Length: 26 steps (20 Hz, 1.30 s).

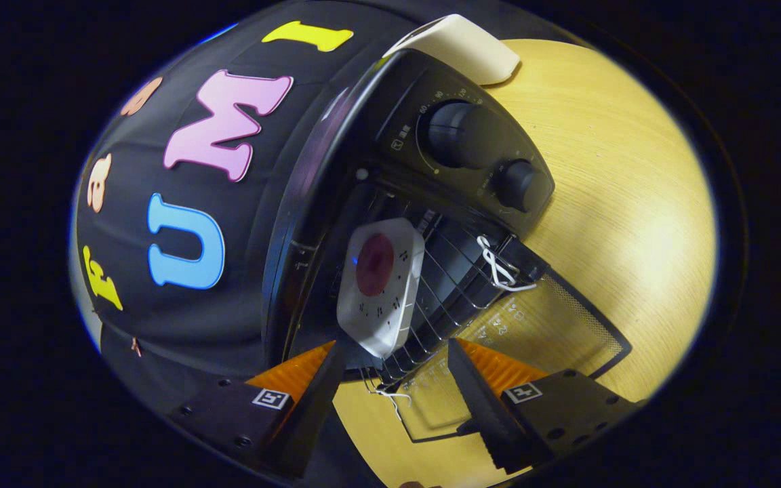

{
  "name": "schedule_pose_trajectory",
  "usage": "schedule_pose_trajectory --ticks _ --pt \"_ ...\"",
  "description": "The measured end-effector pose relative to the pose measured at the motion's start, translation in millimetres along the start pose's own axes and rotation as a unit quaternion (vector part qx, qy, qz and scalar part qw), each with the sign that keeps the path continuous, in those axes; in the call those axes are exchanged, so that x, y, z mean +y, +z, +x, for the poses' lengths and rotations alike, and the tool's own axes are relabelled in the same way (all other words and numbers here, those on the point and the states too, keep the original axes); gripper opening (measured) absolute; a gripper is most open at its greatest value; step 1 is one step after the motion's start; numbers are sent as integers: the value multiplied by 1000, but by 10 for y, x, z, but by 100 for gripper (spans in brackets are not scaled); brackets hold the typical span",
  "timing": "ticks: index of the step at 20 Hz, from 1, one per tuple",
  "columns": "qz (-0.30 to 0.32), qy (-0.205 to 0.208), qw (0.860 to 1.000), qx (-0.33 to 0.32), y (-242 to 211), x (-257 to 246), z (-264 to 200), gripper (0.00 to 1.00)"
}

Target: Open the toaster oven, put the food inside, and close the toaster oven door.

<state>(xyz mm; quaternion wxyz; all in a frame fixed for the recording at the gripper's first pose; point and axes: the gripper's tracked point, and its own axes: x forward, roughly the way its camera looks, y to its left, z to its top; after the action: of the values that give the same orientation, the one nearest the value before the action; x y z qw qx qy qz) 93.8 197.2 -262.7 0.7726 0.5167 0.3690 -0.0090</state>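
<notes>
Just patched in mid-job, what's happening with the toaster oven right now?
The toaster oven stands on a wooden table with its glass door dropped open. A white square tray of food with a dark red centre sits on the wire rack inside. The hand-held gripper is open, its fingers spread just in front of the tray and not touching it. The food looks placed; the door is not yet closed.

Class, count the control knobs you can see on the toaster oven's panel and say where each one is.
2. The larger knob sits on the toaster oven panel's far end; the smaller knob sits beside it, nearer the open door. The open claw hides none.
</notes>
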Motion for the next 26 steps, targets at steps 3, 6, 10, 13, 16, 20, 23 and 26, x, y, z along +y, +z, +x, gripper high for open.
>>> schedule_pose_trajectory --ticks 3,6,10,13,16,20,23,26 --pt "-49 3 998 29 -136 -49 -186 98" --pt "-118 6 993 26 -100 -68 -385 98" --pt "-224 8 975 17 -110 -89 -664 98" --pt "-284 12 959 4 -164 -101 -811 98" --pt "-350 7 937 12 -318 -198 -902 99" --pt "-429 -11 902 45 -597 -450 -923 99" --pt "-478 -34 876 62 -782 -615 -927 99" --pt "-524 -65 846 73 -892 -821 -897 99"
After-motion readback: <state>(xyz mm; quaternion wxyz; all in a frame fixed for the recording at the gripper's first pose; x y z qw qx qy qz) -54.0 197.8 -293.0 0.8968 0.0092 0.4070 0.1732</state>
